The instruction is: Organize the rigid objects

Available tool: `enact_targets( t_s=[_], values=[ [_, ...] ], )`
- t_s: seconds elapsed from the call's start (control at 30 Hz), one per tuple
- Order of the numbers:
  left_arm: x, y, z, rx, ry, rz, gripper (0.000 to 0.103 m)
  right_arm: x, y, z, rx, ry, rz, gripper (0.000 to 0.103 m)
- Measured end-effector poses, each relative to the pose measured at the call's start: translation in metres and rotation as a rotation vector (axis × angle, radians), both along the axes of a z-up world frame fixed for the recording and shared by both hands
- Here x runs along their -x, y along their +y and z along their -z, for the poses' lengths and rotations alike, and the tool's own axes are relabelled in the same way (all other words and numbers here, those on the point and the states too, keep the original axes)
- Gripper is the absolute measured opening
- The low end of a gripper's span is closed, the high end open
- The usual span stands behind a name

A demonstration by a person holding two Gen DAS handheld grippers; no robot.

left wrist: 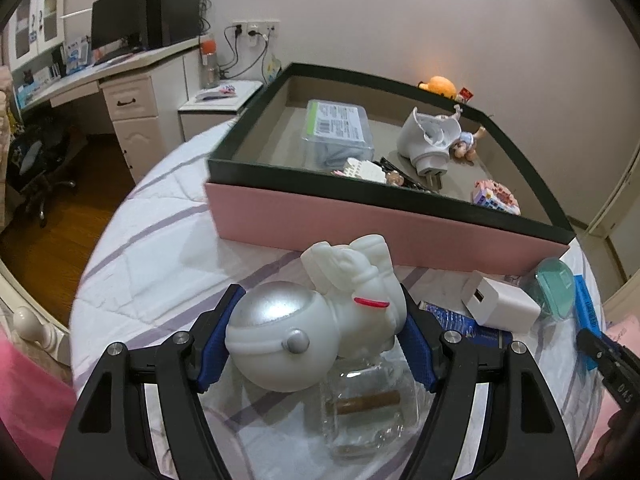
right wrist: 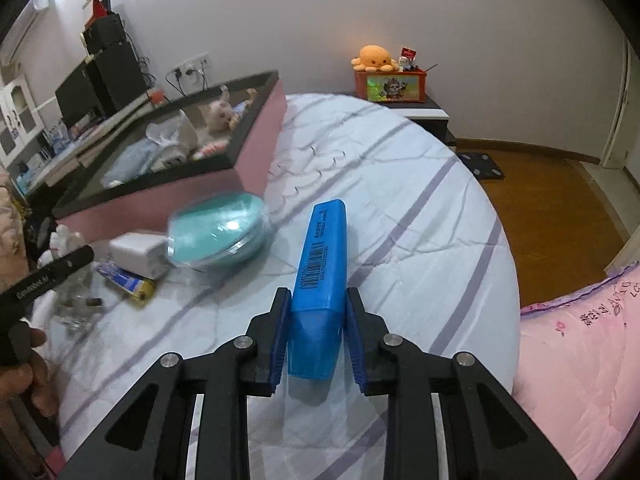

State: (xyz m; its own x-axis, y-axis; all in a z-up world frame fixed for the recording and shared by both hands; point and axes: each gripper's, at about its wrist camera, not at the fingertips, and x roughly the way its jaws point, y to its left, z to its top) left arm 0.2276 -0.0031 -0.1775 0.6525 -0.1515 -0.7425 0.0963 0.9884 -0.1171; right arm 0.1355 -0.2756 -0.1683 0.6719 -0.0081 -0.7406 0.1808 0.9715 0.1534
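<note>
My left gripper (left wrist: 320, 300) is shut on a white astronaut figure (left wrist: 316, 320) with a silver helmet and holds it above the bed, in front of the pink box. My right gripper (right wrist: 316, 300) is shut on a blue highlighter (right wrist: 320, 276) that points forward over the bedsheet. The pink box with a dark rim (left wrist: 360, 220) stands on the bed; in the right wrist view the box (right wrist: 256, 144) is at the left. Inside it lie a clear plastic case (left wrist: 336, 128), a white plug-in device (left wrist: 428, 136), a small doll (left wrist: 466, 144) and small block models (left wrist: 496, 196).
On the sheet near the box lie a white USB charger (left wrist: 500, 304), a teal round case (right wrist: 218, 232), a blue tube (right wrist: 124, 280) and a clear glass bottle (left wrist: 372, 408). A desk with a monitor (left wrist: 120, 24) stands at the left. A pink quilt (right wrist: 580, 360) lies at the right.
</note>
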Motion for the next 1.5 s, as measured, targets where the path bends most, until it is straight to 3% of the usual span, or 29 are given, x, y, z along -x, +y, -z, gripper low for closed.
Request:
enact_targets(
  t_s=[0.33,0.6,0.83,1.13,1.2,1.23,1.27,1.33,1.43,1.5],
  values=[
    [0.018,0.017,-0.049,0.006,-0.102,-0.016,0.073,-0.002,0.022,-0.066,-0.029,-0.151,-0.093,0.027],
    [0.002,0.016,-0.088,-0.002,-0.190,-0.001,0.074,-0.055,0.051,-0.109,-0.040,-0.236,-0.215,0.027],
    [-0.044,-0.008,-0.100,-0.008,-0.210,0.028,0.074,-0.119,0.060,-0.099,-0.044,-0.183,-0.254,0.027],
    [-0.106,-0.036,-0.060,-0.034,-0.077,0.055,0.074,-0.168,0.064,-0.049,-0.044,-0.051,-0.263,0.028],
    [-0.108,-0.038,-0.055,-0.057,-0.065,0.053,0.076,-0.168,0.064,-0.044,-0.050,-0.042,-0.265,0.049],
    [-0.107,-0.038,-0.055,-0.068,-0.066,0.055,0.084,-0.168,0.062,-0.045,-0.055,-0.041,-0.264,0.072],
    [-0.104,-0.039,-0.056,-0.082,-0.076,0.053,0.095,-0.164,0.061,-0.045,-0.060,-0.049,-0.263,0.084],
    [-0.094,-0.038,-0.061,-0.102,-0.111,0.041,0.103,-0.160,0.059,-0.049,-0.056,-0.060,-0.254,0.085],
    [-0.074,-0.038,-0.072,-0.129,-0.151,0.040,0.103,-0.149,0.056,-0.056,-0.067,-0.060,-0.232,0.100],
    [-0.062,-0.034,-0.079,-0.142,-0.170,0.025,0.103,-0.134,0.055,-0.066,-0.058,-0.086,-0.214,0.103]
  ],
)
